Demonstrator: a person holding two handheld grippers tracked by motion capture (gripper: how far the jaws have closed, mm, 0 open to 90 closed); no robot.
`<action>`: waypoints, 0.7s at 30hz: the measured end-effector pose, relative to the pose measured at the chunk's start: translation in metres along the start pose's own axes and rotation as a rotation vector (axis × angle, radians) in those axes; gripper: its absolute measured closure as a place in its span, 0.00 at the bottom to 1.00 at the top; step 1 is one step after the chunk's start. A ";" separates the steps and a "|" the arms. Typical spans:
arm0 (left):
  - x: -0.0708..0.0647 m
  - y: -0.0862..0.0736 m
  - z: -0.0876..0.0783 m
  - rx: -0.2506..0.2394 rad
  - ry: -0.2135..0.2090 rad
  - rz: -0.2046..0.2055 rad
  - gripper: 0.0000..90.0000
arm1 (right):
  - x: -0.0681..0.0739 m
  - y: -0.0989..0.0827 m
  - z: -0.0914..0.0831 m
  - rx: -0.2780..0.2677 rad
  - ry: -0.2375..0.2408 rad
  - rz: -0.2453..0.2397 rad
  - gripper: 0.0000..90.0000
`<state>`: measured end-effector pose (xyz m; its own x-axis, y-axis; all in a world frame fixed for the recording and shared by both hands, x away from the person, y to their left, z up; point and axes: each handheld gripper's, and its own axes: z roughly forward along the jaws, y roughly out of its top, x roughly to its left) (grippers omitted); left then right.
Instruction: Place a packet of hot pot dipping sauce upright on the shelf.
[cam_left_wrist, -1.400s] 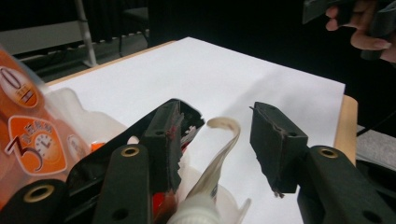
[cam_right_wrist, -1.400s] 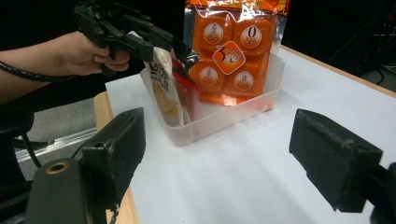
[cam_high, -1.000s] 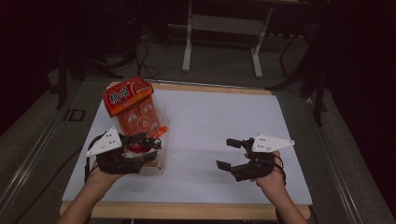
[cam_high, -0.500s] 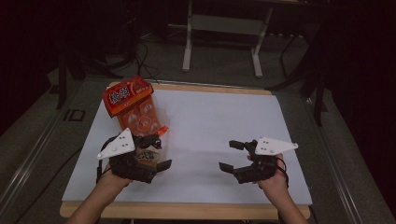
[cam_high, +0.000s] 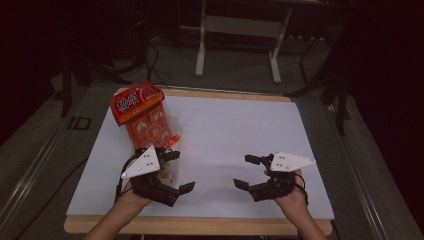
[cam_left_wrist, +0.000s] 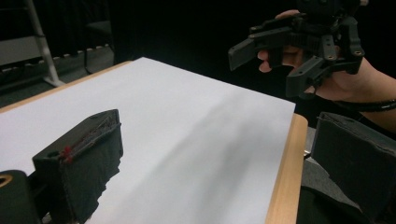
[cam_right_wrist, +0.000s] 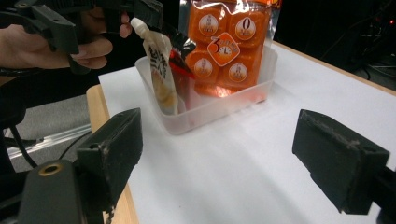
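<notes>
The left tool has just spread its jaws apart, empty, and drawn back from the clear tub, where the white pouch now stands beside the orange pack. The placing looks done. The right tool waits apart, well to the side.

The left gripper is drawn off the pouch in the clear tub, shifted toward four o'clock, its jaws just opened wide with nothing between them.
</notes>
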<state>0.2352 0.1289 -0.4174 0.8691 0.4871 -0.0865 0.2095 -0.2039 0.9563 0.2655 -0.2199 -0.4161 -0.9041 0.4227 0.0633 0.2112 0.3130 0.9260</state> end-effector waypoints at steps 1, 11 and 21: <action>-0.001 -0.002 0.001 -0.002 -0.007 -0.003 0.03 | 0.000 -0.001 0.000 0.002 0.001 0.000 0.18; -0.012 -0.019 0.013 0.032 -0.044 -0.007 0.03 | 0.000 -0.010 0.000 0.015 -0.008 0.010 0.17; -0.018 -0.042 0.018 0.056 -0.058 -0.035 0.03 | -0.001 -0.021 0.001 0.026 -0.035 0.018 0.16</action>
<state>0.2187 0.1134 -0.4609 0.8851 0.4449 -0.1368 0.2632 -0.2360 0.9354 0.2620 -0.2261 -0.4359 -0.8868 0.4574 0.0665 0.2371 0.3266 0.9149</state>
